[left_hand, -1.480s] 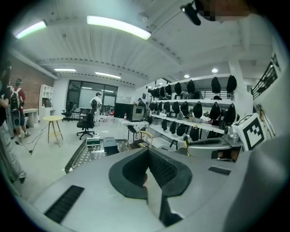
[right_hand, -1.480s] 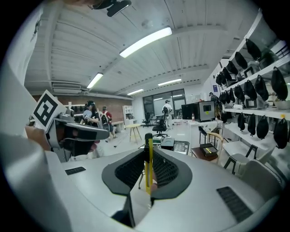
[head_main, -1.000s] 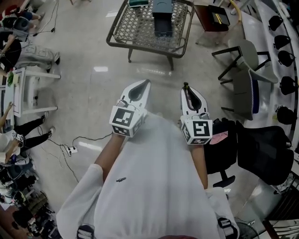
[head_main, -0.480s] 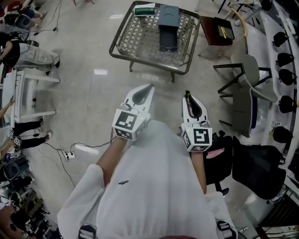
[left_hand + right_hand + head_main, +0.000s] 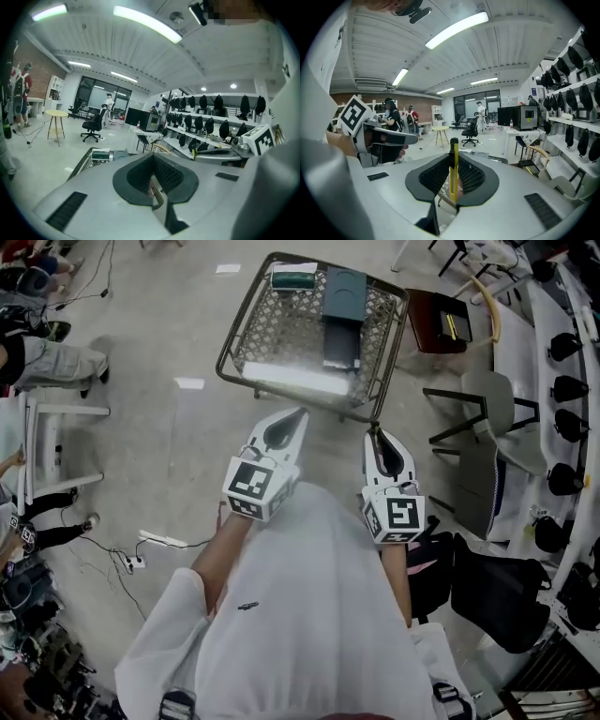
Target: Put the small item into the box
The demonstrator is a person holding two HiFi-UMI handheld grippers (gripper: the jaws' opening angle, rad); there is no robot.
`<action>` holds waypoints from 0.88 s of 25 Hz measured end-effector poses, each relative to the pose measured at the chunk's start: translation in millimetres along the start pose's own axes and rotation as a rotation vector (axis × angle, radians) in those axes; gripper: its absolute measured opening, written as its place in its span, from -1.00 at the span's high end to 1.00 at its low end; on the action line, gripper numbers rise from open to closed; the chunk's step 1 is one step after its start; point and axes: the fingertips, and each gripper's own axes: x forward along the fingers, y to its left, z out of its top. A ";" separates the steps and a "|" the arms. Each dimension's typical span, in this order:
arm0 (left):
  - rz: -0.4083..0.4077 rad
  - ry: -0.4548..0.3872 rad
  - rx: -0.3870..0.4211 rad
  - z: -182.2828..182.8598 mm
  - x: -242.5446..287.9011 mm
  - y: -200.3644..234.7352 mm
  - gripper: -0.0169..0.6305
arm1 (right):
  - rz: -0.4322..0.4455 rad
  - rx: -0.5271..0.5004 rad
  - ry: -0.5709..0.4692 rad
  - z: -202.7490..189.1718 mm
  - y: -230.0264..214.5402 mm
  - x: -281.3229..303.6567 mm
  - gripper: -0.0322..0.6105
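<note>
While standing well back from the wire counter (image 5: 228, 334), with the left hand-held gripper (image 5: 292, 418) pressed together on nothing and the dark box (image 5: 343, 292) up on that counter, pinches the thin yellow small item (image 5: 453, 161) in the right hand-held gripper (image 5: 379, 434), so seems done with picking up but not with carrying over and dropping in.

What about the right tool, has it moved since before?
Yes. The right tool, shut on the yellow stick, has moved forward, closer to the wire table.
</note>
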 end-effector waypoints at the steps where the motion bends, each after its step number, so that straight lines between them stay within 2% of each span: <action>1: -0.006 0.004 -0.004 3.8 6.5 8.9 0.94 | -0.006 0.001 0.001 4.8 -1.5 11.8 0.75; 8: -0.048 0.015 -0.035 24.7 50.9 59.7 0.94 | -0.055 0.000 0.015 28.0 -12.7 82.3 0.75; 13: -0.077 0.027 -0.026 37.3 72.3 76.0 0.94 | -0.070 0.017 0.019 34.8 -24.3 115.6 0.75; 22: -0.042 0.042 -0.027 41.0 99.9 95.7 0.94 | -0.049 0.052 0.043 39.8 -45.4 157.0 0.75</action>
